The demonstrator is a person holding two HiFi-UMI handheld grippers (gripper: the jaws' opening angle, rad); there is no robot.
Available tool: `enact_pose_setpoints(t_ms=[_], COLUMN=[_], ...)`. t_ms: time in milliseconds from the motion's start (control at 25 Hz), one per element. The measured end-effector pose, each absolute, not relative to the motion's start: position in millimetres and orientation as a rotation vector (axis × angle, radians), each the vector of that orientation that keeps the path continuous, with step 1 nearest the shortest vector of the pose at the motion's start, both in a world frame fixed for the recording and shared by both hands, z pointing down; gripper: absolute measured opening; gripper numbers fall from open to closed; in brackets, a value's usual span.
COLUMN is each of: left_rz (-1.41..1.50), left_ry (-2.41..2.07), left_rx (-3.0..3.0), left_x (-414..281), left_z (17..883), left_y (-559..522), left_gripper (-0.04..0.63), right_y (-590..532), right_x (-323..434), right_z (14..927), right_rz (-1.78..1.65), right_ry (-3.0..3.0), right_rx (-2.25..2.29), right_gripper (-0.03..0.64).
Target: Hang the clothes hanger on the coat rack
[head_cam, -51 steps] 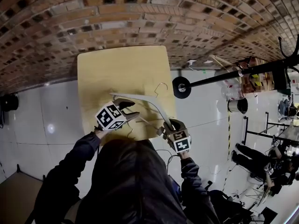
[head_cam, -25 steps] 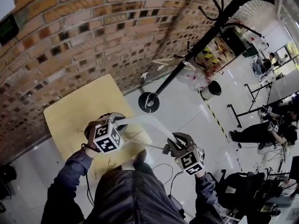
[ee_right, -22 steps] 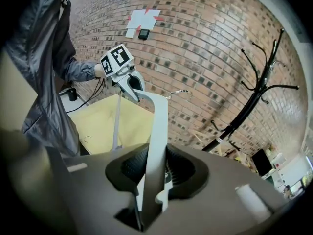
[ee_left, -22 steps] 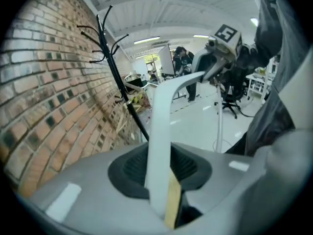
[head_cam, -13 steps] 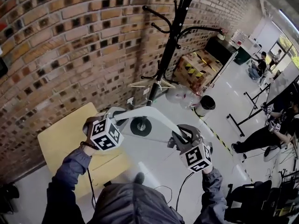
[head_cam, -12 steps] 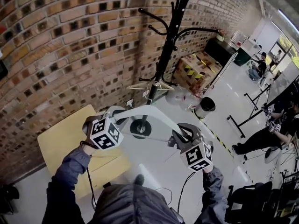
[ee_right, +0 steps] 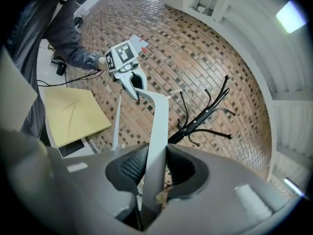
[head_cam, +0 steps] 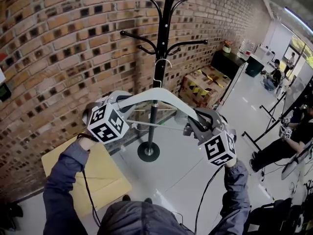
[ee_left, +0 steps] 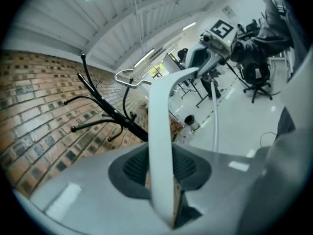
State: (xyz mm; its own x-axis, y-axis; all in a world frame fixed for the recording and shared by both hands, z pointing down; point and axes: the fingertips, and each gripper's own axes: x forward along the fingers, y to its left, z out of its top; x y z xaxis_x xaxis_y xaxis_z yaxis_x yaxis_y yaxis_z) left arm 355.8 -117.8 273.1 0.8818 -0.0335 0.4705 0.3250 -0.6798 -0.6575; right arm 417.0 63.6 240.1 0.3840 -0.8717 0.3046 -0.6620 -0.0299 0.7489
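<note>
A white clothes hanger [head_cam: 155,96] with a metal hook is held up level in front of the black coat rack [head_cam: 161,58]. My left gripper [head_cam: 119,103] is shut on the hanger's left arm [ee_left: 160,146]. My right gripper [head_cam: 196,121] is shut on its right arm [ee_right: 155,151]. The hook [head_cam: 161,72] stands just before the rack's pole, below the curved pegs [head_cam: 139,35]. In the left gripper view the hook [ee_left: 128,77] shows near the rack [ee_left: 105,109]; in the right gripper view the rack [ee_right: 205,119] lies beyond the hanger.
A brick wall [head_cam: 58,48] stands behind the rack. A yellow low table [head_cam: 93,175] is at the lower left. Boxes with yellow-black tape [head_cam: 205,84] sit right of the rack's round base [head_cam: 148,152]. People and office chairs [head_cam: 288,136] are at the far right.
Both grippers have lifted the hanger off the yellow table and carried it up toward the coat rack. The head view has swung up from the floor to the rack's pegs.
</note>
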Motion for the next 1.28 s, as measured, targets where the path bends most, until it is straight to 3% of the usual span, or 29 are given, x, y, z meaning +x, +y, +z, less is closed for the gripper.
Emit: enact_pose_setpoints(t_ms=[480,720,1280], left_rz=[-0.381,-0.363,-0.343], left_ry=[-0.04,-0.033,-0.001], left_rx=[-2.244,-2.217,-2.274], left_x=[419.7,459.6,545.0], left_z=[99.7,33.0,109.5], left_y=[-173.3,-194.4,-231.3], left_gripper=[0.101,0.1,0.103], right_y=[3.7,-15.3,-57.5], right_x=[481.7,517.6,613.7], right_z=[75.8,39.9,107.2], right_rz=[-0.603,-0.65,-0.502], right_ry=[-1.239,-1.202,-1.223], right_rx=[1.741,1.818,1.859], right_gripper=[0.109,0.109,0.109])
